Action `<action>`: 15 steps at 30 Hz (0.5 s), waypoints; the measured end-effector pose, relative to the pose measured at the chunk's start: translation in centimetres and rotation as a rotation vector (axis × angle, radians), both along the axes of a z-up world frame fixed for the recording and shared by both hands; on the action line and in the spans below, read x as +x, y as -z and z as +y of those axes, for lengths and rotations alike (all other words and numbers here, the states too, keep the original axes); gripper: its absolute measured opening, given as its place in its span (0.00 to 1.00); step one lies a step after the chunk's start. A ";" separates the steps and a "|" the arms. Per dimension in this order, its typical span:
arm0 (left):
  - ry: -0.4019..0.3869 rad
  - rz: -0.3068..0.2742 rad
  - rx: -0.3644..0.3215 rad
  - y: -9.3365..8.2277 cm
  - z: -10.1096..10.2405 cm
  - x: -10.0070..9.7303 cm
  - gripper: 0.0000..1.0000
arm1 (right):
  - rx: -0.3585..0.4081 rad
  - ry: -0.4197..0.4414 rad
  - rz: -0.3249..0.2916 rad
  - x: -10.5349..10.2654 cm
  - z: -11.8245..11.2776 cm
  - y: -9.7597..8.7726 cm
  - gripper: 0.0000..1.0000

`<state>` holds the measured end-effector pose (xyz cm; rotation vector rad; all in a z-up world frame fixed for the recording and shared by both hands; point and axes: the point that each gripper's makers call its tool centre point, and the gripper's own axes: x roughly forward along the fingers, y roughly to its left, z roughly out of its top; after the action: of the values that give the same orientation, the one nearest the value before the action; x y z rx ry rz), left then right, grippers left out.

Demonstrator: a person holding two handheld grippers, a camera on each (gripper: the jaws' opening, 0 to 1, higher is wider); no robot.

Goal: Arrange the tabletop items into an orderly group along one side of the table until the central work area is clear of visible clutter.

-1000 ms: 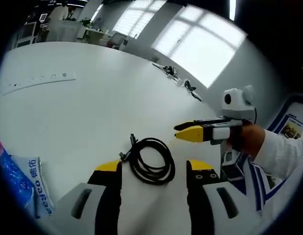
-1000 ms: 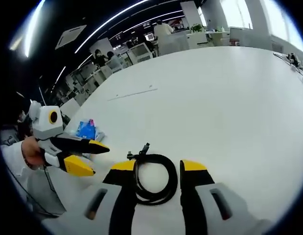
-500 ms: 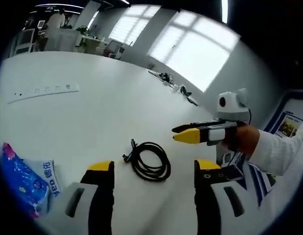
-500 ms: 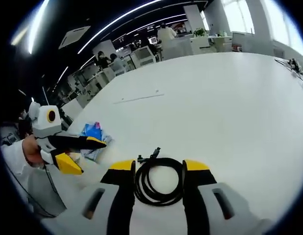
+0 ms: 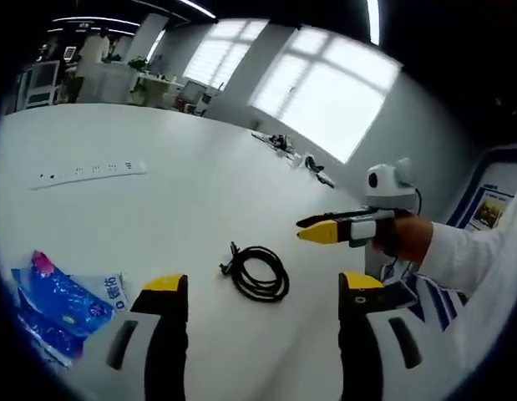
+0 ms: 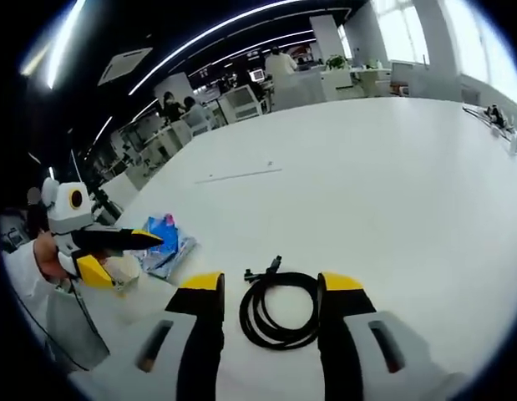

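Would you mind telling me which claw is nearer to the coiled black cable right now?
Right. The right claw has the coiled black cable lying on the white table between its open jaws. The left claw is open too, with the cable lying just ahead of its tips.

We can make out white printing on the label strip of the blue packet (image 5: 62, 307) lying on the white table (image 5: 183, 200), but the characters are too small and skewed to read with any certainty. A poster (image 5: 492, 209) past the table's edge carries nothing we can read.
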<state>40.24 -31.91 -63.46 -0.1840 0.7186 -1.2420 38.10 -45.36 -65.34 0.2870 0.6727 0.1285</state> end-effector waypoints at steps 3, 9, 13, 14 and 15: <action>-0.011 -0.010 0.001 -0.5 1.2 0.1 0.75 | -0.002 -0.001 -0.007 0.0 0.6 -0.4 0.43; -0.029 -0.030 -0.011 -2.0 3.4 0.3 0.75 | 0.006 -0.018 -0.022 0.4 3.0 -1.3 0.42; -0.039 -0.047 -0.020 -2.9 5.1 0.4 0.75 | 0.012 -0.031 -0.036 0.7 4.8 -1.9 0.43; -0.040 -0.049 -0.018 -3.0 5.4 0.5 0.76 | 0.014 -0.034 -0.038 0.8 5.2 -2.0 0.43; -0.044 -0.053 -0.026 -3.4 5.9 0.5 0.76 | 0.014 -0.037 -0.041 0.9 5.7 -2.1 0.43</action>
<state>40.76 -25.99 -60.09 -0.1864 0.6498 -1.2102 38.97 -39.65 -63.19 0.2850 0.6366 0.1743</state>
